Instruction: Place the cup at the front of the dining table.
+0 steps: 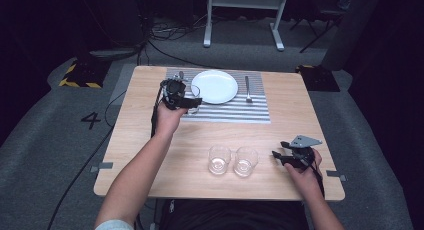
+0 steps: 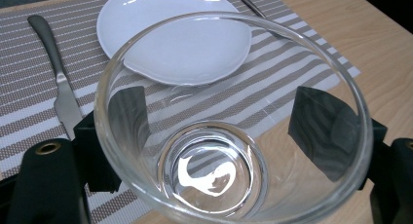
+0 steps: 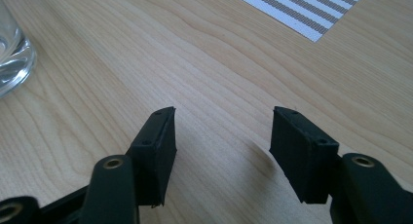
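The left gripper (image 1: 192,103) holds a clear glass (image 2: 229,131): its two jaws press on the outer wall from both sides, and the glass opens toward the camera, tilted. In the high view the glass (image 1: 194,96) hangs over the left edge of the striped mat (image 1: 235,112), just beside the white plate (image 1: 214,86). A knife (image 2: 56,73) lies on the mat left of the plate and a fork (image 1: 247,87) right of it. The free place for the glass, I judge, is on the mat near the plate, directly under the gripper, so the coming move is mostly downward, with the glass turned upright.

The right gripper (image 1: 285,157) is wide open and holds nothing; it is low over the bare wooden table (image 1: 150,150), near its right front corner. Two more glasses (image 1: 232,160) stand side by side just left of it, so the right hand is the nearer one for them.

Around the table there is grey carpet, with cables and a white frame behind it.
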Motion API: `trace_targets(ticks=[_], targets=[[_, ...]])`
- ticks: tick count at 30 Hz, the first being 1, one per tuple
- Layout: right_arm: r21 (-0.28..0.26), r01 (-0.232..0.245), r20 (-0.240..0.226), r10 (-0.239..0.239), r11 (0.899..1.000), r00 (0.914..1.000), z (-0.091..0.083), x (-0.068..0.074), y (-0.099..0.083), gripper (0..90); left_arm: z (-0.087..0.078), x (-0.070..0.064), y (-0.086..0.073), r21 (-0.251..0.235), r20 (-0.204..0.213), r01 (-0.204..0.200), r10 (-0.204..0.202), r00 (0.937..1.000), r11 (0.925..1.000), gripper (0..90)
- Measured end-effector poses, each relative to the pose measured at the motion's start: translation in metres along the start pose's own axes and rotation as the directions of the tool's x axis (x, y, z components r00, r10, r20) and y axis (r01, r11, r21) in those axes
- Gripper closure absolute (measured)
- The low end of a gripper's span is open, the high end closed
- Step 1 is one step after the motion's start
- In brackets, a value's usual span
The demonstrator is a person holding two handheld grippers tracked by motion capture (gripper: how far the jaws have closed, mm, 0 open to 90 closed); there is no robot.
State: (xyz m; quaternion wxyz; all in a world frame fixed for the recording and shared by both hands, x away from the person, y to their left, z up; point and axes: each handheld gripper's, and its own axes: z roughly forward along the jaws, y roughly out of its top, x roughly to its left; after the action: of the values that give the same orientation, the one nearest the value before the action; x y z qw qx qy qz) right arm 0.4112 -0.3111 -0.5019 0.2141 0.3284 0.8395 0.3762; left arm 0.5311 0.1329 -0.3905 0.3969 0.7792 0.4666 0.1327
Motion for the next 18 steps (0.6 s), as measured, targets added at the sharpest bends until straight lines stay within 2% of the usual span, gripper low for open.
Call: trace_targets(ticks=[6,11,18], targets=[[0.002,-0.008,0.002,0.008,1.000,1.0000,0.000,-0.002,0.000,42.8,0.015,0.003,0.008,0.016,-0.033,-0.011,0.012,0.9994,0.9998,20.1],[-0.001,-0.005,0.003,0.005,1.000,1.0000,0.000,-0.002,0.000,43.0,0.031,0.010,0.016,0.036,-0.064,0.012,-0.009,0.9979,0.9993,20.1],[0.000,-0.004,0.005,0.004,1.000,1.0000,0.000,-0.001,0.000,43.0,0.043,0.020,0.021,0.060,-0.095,0.026,-0.021,0.9952,0.9978,20.0]])
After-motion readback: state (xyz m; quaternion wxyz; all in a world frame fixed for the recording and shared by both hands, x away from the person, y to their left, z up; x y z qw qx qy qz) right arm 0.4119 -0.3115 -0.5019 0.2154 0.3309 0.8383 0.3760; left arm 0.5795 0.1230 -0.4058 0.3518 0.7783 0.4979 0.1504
